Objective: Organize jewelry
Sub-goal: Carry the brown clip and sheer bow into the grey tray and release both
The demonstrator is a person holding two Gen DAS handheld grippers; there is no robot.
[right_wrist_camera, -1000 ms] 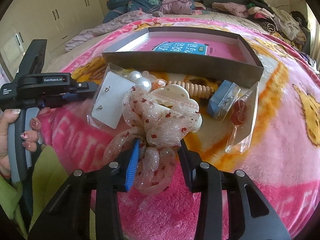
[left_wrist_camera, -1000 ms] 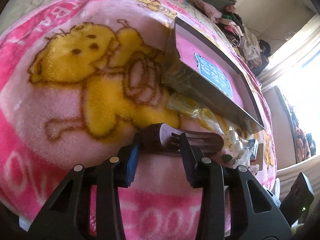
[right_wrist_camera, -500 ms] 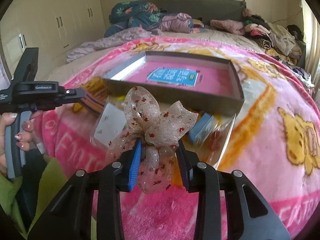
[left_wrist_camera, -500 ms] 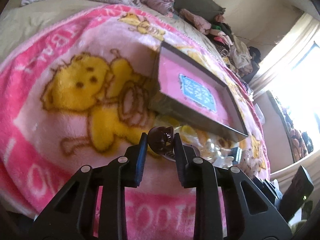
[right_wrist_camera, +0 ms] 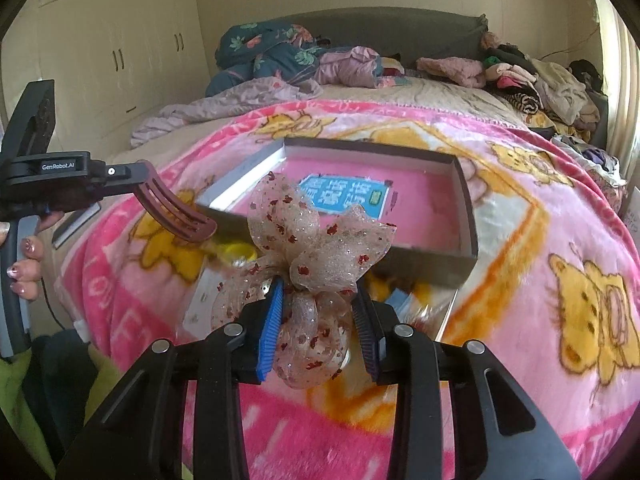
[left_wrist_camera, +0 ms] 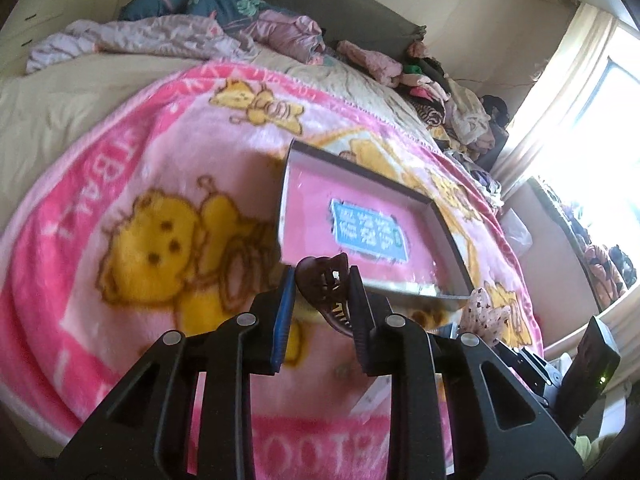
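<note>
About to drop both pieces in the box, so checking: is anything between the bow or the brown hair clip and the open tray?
Nothing visible. The bow in the right claw and the hair clip in the left claw hang before the box; only its low near wall lies ahead.

We read "GenRobot.AI" in white on the black body of the left gripper (right_wrist_camera: 120, 171). The pink blanket (left_wrist_camera: 120, 160) carries large white letters, perhaps "FOOTBALL". The blue label (right_wrist_camera: 346, 196) inside the box (right_wrist_camera: 466, 200) bears characters too blurred for us.
</note>
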